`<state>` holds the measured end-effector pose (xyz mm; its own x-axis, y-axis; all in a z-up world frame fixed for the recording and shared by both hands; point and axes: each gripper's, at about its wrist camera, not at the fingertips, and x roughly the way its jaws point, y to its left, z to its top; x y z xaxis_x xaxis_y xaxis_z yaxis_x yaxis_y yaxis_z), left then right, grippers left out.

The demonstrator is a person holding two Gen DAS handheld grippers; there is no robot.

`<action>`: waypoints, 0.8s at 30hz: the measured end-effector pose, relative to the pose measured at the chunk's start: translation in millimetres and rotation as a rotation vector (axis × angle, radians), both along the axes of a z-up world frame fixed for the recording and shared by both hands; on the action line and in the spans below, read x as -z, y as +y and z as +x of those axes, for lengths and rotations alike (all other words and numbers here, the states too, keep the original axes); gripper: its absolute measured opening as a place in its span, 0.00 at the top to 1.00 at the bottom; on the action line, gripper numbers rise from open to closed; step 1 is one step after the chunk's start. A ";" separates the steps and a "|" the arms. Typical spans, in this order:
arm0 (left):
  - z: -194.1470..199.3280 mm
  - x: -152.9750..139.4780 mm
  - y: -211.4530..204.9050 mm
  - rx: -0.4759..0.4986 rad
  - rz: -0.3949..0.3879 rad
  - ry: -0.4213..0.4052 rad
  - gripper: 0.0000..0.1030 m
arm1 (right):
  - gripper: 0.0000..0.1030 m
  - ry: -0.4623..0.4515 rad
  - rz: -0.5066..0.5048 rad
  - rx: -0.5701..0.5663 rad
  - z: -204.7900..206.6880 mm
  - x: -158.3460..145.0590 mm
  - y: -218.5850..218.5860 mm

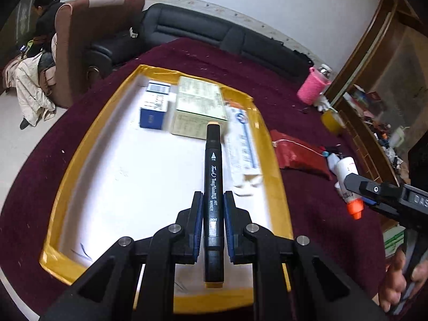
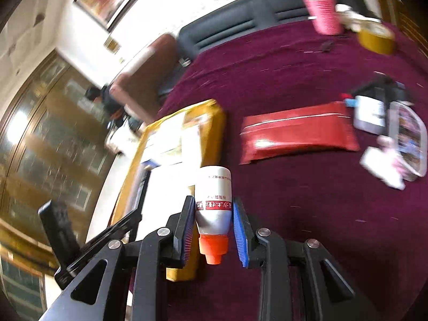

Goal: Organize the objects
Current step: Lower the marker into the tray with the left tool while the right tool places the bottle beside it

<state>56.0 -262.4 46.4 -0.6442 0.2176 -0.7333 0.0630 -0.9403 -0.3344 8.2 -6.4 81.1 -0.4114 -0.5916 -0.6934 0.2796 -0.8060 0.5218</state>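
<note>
The left gripper (image 1: 213,206) has its jaws clamped on a black art marker (image 1: 213,187), which runs straight out along the fingers. The marker's far cap reaches well past the fingertips and its near end sticks back between the arms of the gripper. It hangs over the white floor of a yellow-rimmed tray (image 1: 80,155) that sits on the counter (image 1: 165,56), covered in a dark red cloth. At the tray's far end lie a blue and white box (image 1: 155,107), a pale green box (image 1: 199,107) just right of it, and a long white packet (image 1: 242,139) along the right side.

The right gripper (image 2: 212,214) has its jaws closed on a white bottle with an orange cap (image 2: 214,203). The pads press the lower body, the cap points back toward the camera, and the bottle's base points away. It is held above the counter, just beside the tray's right rim. Farther right on the cloth lies a red pouch (image 2: 297,133), and a pink cup (image 2: 323,10) stands at the far edge.
</note>
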 end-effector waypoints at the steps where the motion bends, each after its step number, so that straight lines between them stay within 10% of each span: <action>1: -4.6 0.9 -2.4 0.001 -0.003 -0.009 0.86 | 0.70 -0.006 0.001 -0.019 -2.6 1.5 -13.4; 12: -45.6 29.7 -23.8 0.030 0.077 -0.121 0.86 | 0.70 -0.123 0.072 -0.120 -52.2 40.6 -126.8; 24: -46.6 41.2 -34.7 0.033 0.169 -0.123 0.80 | 0.70 -0.129 0.160 -0.091 -78.7 61.4 -141.3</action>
